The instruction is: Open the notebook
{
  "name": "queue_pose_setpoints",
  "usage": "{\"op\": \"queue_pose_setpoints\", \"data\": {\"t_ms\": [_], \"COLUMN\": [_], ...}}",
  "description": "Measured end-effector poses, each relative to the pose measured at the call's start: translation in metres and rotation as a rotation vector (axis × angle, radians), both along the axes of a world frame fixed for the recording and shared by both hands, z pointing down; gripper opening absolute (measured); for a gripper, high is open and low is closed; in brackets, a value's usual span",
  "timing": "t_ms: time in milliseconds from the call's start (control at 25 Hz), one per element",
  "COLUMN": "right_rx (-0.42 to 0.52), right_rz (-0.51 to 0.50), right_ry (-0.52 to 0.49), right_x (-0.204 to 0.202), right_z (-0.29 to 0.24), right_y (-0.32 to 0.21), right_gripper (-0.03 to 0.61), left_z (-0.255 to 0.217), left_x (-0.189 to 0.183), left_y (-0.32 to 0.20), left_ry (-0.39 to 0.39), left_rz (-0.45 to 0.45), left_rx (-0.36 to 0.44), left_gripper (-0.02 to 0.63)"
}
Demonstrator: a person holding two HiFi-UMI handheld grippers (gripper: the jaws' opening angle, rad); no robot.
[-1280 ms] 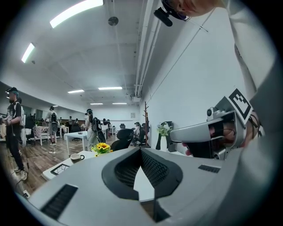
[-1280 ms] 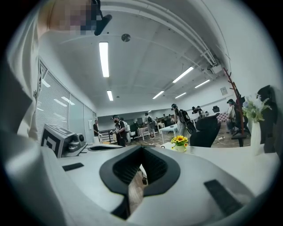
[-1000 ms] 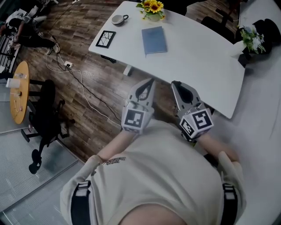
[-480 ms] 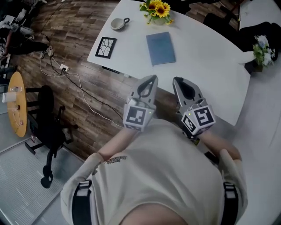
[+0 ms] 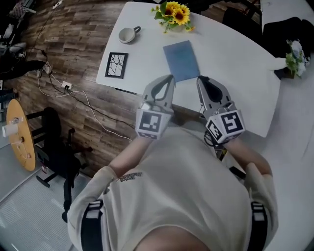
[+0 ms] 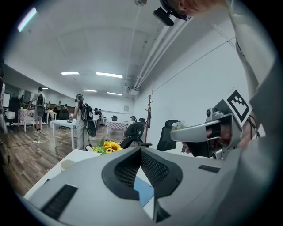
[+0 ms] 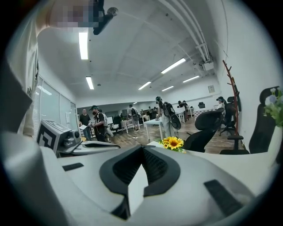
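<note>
White worktop (image 5: 235, 59) carries the blue notebook (image 5: 181, 60), lying flat and closed near the sunflowers (image 5: 174, 12). Left claw (image 5: 170, 77) and right claw (image 5: 201, 78) are both closed, empty, near its front edge. Opening apparently not yet begun.

One white tabletop (image 5: 235, 73) fills the upper middle of the frame. On it lie one blue notebook (image 5: 181, 60), one grey cup (image 5: 128, 34) and one black-framed card (image 5: 117, 64). Flower bunches number two: one of sunflowers (image 5: 175, 13) at the top edge, one white-flowered bunch (image 5: 296, 51) (small and hard to make out) at the right edge. There are two grippers at the centre, the left gripper (image 5: 168, 78) and the right gripper (image 5: 202, 79). At the left stand one round wooden table (image 5: 19, 132) and one black chair (image 5: 55, 147).
</note>
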State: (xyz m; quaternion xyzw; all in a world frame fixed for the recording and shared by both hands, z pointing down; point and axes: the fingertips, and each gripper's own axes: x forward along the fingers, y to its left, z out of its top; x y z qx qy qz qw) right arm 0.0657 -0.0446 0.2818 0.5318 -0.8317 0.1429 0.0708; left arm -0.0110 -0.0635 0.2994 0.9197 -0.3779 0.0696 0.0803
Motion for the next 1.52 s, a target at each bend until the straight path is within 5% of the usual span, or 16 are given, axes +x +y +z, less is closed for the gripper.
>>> {"op": "queue_pose_setpoints", "data": {"t_ms": [840,1240,1520], "right_rx": [-0.131,-0.322,-0.444], "right_rz": [-0.050,-0.047,0.012], "right_ry": [0.029,0.058,0.083], "right_x": [0.026,0.046,0.068], "right_z": [0.046,0.139,0.218], "right_y": [-0.052,-0.069,-0.078], "right_gripper": [0.005,0.092,0.095], "left_z": [0.040,0.121,0.203], "left_x": [0.025,0.046,0.063], "left_y": [-0.045,-0.064,-0.062], "left_ry": [-0.037,-0.113,-0.169], "left_rz": [-0.043,-0.017,0.017], "left_rx": [-0.113,-0.256,-0.420], "left_gripper": [0.002,0.002,0.002]}}
